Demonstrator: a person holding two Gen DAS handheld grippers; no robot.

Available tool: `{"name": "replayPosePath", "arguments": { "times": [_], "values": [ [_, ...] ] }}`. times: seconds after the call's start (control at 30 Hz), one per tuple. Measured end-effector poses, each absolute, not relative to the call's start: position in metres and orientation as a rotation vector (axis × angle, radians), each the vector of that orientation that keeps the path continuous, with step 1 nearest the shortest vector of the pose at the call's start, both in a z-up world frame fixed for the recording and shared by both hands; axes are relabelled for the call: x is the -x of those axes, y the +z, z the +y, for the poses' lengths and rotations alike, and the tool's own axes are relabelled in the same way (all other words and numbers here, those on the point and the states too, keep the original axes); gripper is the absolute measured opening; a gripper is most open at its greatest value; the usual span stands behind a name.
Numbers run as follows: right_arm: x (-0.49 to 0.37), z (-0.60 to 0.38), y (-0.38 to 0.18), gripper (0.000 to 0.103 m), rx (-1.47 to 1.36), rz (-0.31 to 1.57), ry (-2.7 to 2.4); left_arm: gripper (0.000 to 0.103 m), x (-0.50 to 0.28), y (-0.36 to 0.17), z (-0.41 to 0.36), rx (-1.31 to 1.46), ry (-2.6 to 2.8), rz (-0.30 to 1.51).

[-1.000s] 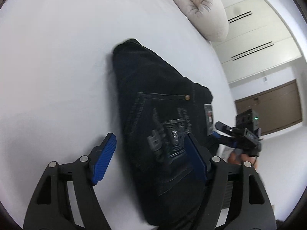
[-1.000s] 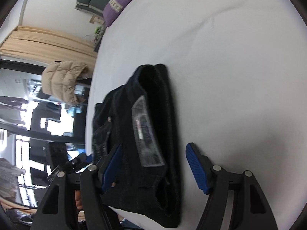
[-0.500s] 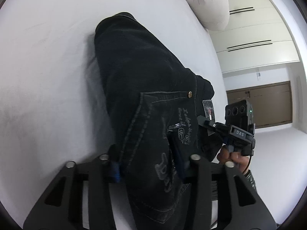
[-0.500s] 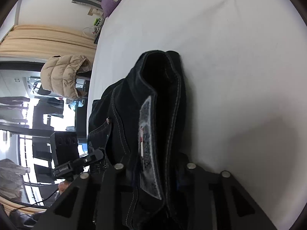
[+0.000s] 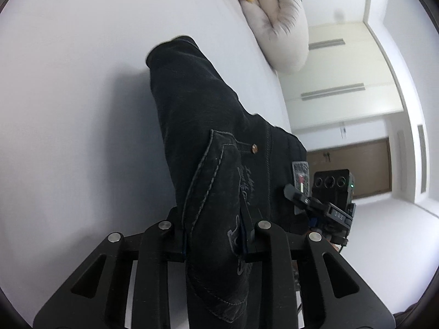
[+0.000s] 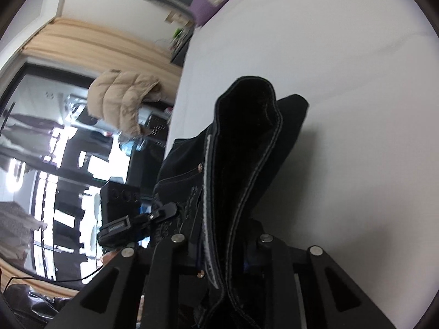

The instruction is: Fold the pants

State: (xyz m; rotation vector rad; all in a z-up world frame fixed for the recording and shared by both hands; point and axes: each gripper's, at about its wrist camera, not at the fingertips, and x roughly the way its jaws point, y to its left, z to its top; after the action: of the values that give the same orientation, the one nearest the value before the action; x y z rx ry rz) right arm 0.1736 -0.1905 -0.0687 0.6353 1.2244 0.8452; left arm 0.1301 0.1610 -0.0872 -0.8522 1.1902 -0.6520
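Since a second ago both grippers have closed in on the pants (image 5: 208, 126), lifting the near end off the bed (image 5: 68, 82). The left gripper (image 5: 214, 237) is closing on the pocket side, the right gripper (image 6: 219, 242) on the waistband. The denim looks heavy and floppy, so gripping the thick waist end seems soundest.

My left gripper (image 5: 214, 242) has a matte black frame of open triangular struts, with round silver screws at each linkage pivot. My right gripper (image 6: 223, 249) matches it, blue pad edges just showing. Each carries a black boxy camera block; one shows a small green light.
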Motion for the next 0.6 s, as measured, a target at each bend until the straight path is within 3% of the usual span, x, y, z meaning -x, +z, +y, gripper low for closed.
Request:
{"name": "replayPosePath", "arguments": {
  "times": [0.23, 0.5, 0.6],
  "values": [
    [-0.216, -0.110, -0.076, 0.021, -0.540, 1.288, 0.910, 0.023, -0.168, -0.079, 0.240, 0.754, -0.558, 1.168],
    [-0.313, -0.064, -0.053, 0.021, -0.525, 1.226, 0.913, 0.023, -0.287, -0.034, 0.313, 0.653, -0.523, 1.080],
    [-0.351, -0.057, -0.060, 0.021, -0.557, 1.226, 0.896, 0.023, -0.326, -0.042, 0.340, 0.681, -0.506, 1.080]
  ]
}}
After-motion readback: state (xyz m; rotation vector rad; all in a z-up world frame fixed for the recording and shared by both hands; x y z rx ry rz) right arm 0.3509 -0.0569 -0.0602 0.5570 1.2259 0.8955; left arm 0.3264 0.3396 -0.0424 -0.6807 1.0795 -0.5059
